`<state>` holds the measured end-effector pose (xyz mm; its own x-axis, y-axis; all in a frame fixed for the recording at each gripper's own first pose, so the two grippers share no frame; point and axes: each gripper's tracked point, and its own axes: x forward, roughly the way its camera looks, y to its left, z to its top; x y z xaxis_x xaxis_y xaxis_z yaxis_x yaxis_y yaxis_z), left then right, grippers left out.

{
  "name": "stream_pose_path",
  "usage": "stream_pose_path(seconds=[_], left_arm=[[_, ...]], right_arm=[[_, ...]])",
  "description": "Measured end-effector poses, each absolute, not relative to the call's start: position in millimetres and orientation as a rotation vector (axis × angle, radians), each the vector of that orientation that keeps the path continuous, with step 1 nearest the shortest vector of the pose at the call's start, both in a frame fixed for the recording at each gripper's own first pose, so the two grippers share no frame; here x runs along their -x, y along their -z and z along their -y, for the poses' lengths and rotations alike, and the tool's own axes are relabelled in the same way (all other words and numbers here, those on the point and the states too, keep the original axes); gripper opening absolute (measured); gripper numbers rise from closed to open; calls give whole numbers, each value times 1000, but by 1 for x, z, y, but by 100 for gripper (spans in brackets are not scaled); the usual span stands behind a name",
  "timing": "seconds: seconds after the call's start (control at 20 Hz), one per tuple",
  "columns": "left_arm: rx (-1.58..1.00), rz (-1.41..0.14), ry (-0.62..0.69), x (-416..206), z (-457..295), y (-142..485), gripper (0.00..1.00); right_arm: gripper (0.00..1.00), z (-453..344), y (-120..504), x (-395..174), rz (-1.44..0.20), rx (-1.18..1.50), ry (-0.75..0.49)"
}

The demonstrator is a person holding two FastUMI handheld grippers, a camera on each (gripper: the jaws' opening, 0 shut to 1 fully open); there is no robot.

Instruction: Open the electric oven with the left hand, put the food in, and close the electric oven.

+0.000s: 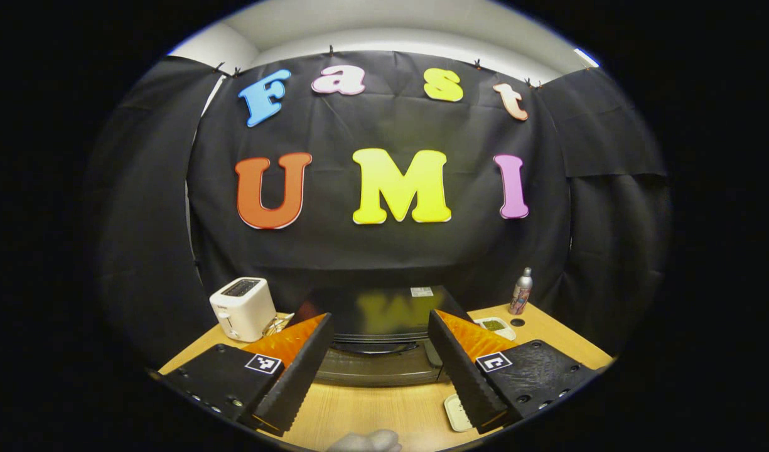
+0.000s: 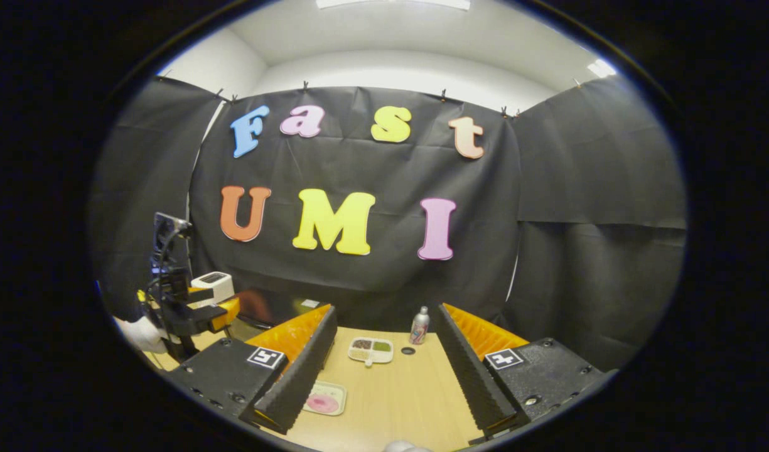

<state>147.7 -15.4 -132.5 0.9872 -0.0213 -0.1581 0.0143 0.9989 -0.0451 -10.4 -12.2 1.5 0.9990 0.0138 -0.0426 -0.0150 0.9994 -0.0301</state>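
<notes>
Black cloth hangs behind a wooden table (image 1: 384,408). Seen from the left gripper view, the left tool (image 1: 382,361) is spread wide and holds nothing; the closed oven (image 1: 381,336) sits dead ahead at 12 o'clock between its fingers, a white toaster (image 1: 243,307) at 10 o'clock, a bottle (image 1: 521,290) at 2 o'clock. From the right gripper view, the right tool (image 2: 384,361) is likewise wide open and empty, over bare tabletop. A tray with pink food (image 2: 323,398) lies just beside its left finger at 7 o'clock, a divided dish (image 2: 371,350) at 12, and the left tool, held in a gloved hand (image 2: 139,334), at 9 o'clock near the oven.
</notes>
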Motion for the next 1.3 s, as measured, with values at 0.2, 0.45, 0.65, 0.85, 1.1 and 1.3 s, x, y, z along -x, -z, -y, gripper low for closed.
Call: stream_pose_path(seconds=[0.2,0.45,0.65,0.85,1.1,1.3], left_arm=[[49,-266,12,-191,15,187,96],[18,-298,3,-222,12,210,97],[8,-315,7,-224,15,217,98],[15,-325,12,-222,15,216,97],[16,-331,19,-212,14,215,97],[23,-337,28,-196,11,219,97]], right_arm=[[100,27,12,18,-87,44,30],[100,41,22,21,-126,38,73],[100,42,27,20,-138,32,79],[100,38,29,18,-143,18,65],[100,36,33,18,-151,13,57],[100,34,34,22,-149,10,49]])
